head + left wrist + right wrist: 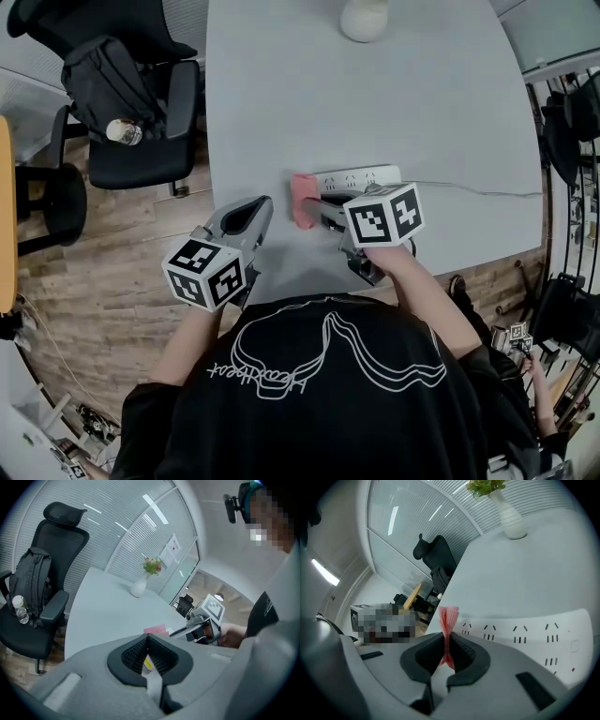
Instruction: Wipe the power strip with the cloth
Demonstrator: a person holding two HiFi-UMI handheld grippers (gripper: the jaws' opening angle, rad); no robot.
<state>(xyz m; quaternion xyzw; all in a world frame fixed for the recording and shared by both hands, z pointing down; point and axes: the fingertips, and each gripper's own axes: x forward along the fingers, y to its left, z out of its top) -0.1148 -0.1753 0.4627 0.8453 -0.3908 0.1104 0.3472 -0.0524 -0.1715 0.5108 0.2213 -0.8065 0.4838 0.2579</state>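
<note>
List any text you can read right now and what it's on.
"heartbeat", in script, seen upside down: T-shirt.
Sheet on the glass wall: too small to read.
Yellow sticker: blurred.
Power strip: socket slots only, no legible print.
Marker cubes: square patterns, no words.

So my left gripper point(253, 214) sits at about 7 o'clock, aimed toward 1 o'clock, fingers pressed together with nothing between them. My right gripper point(314, 208) points at 9 o'clock, fingers pinched tight on the cloth point(303, 199). Right forearm point(427, 286) trails back toward 5 o'clock.
</note>
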